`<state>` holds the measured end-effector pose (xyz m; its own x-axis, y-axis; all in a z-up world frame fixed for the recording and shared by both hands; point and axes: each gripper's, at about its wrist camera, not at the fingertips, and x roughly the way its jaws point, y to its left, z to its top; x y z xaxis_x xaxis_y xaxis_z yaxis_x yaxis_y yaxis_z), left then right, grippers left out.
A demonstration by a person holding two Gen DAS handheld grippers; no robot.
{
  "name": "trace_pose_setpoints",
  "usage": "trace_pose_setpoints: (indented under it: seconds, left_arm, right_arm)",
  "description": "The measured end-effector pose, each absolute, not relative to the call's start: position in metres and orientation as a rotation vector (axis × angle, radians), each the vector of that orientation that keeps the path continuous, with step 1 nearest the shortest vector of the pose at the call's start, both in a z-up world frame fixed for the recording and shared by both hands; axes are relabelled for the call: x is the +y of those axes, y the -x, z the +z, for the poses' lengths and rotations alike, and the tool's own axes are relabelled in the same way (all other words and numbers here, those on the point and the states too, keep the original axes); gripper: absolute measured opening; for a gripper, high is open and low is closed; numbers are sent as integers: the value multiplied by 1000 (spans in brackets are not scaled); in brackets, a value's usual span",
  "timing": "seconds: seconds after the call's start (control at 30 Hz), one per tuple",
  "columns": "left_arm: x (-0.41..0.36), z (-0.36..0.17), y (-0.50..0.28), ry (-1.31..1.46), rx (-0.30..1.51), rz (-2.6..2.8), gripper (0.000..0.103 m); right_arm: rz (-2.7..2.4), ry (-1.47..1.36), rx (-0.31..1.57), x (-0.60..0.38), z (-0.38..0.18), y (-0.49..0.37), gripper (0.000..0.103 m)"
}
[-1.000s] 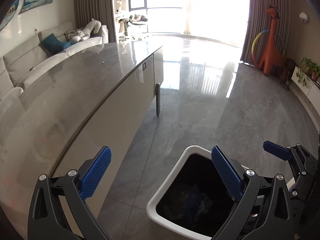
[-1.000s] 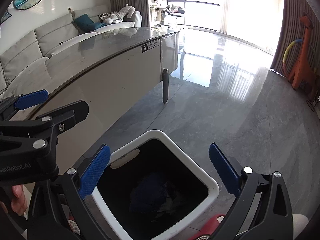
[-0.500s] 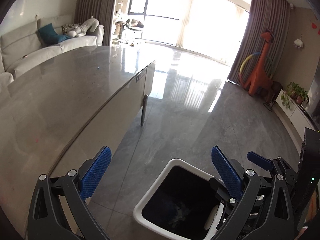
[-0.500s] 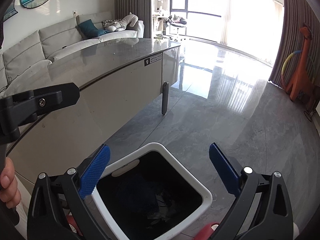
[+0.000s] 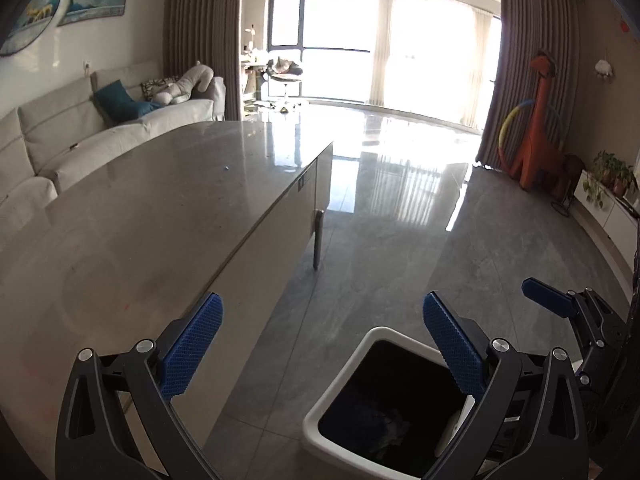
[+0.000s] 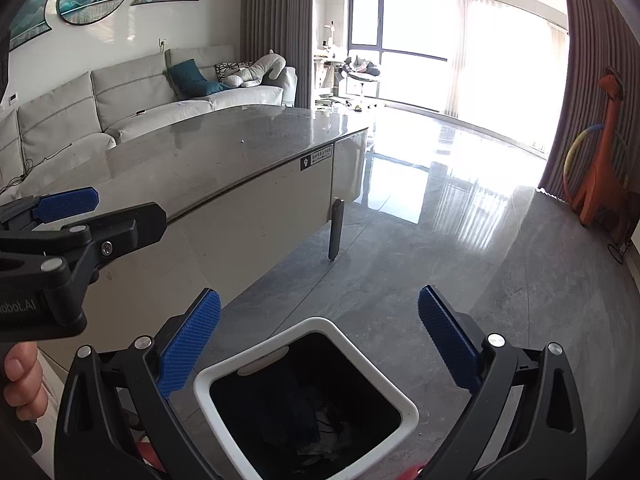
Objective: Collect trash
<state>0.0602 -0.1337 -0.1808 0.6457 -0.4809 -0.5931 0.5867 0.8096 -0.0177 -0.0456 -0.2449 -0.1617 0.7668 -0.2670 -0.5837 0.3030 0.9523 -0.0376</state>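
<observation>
A white-rimmed bin [image 6: 404,408] with a black liner stands on the floor beside the table, with dark crumpled trash [image 6: 320,432] inside. In the left wrist view the same bin [image 5: 332,392] sits low on the right. My left gripper [image 5: 322,344] hangs open over the table's edge and the bin, nothing between its blue pads. Open and empty too, my right gripper [image 6: 318,338] hovers above the bin. The right gripper's fingers [image 5: 548,298] show at the left view's right edge; the left gripper's fingers [image 6: 68,204] show at the right view's left edge.
A long grey stone-topped table [image 5: 160,208] runs away on the left, with a tiny speck [image 5: 227,167] on it. Behind it is a light sofa [image 6: 120,100]. Glossy grey floor [image 5: 400,240] spreads to the right, with an orange giraffe toy [image 5: 538,128] and plants [image 5: 608,172]. A hand [image 6: 20,384] holds the left gripper.
Both cameras have tilted up and drawn back a little, so the bin sits lower in each view and more of the room shows. Both grippers have stayed open.
</observation>
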Motion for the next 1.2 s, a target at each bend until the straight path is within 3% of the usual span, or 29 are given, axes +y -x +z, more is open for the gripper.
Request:
trace_pose_setpoints:
  seconds: [0.6,0.9,1.2]
  left_arm:
    - [-19,-102,-79,-106,543,-199,98]
    - [62,-85,-89,-38,537,-32,98]
    - [86,-84,-94,-26,531,19,98]
  right_arm:
    - [-58,9,488,-144,-89,-31,98]
    - [104,23,481,-67,-73,-76,98]
    - [167,36,505,-30,-70,-91,98]
